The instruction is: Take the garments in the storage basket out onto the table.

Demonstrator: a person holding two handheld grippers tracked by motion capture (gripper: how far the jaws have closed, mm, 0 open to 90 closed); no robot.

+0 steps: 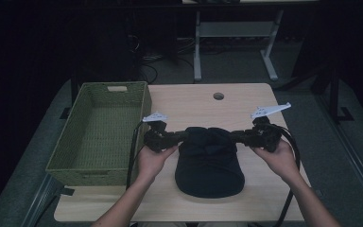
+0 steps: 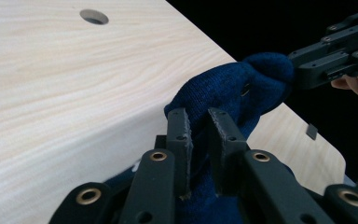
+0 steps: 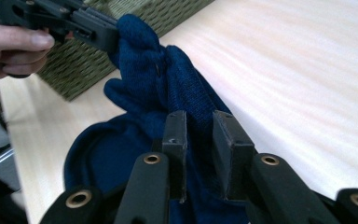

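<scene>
1. A dark blue knitted cap [image 1: 209, 163] lies on the light wooden table [image 1: 264, 198], its brim toward the person.
2. The left gripper [image 1: 185, 136] meets the cap's far left edge, jaws closed on the fabric.
3. The right gripper [image 1: 231, 136] grips the far right edge the same way.
4. A green woven basket [image 1: 71, 161] stands at the table's left side, just beside the left hand [image 1: 152, 160].
5. A round hole [image 1: 218, 96] sits near the table's far edge.

Light wood table [image 1: 194, 101], rounded corners, round cable hole [image 1: 218, 96] at 12 o'clock near far edge. Green woven basket [image 1: 99, 135] at 9 o'clock, overhanging left edge. Dark blue knit cap [image 1: 209, 163] at centre toward 6 o'clock (far part lifted off surface).
</scene>
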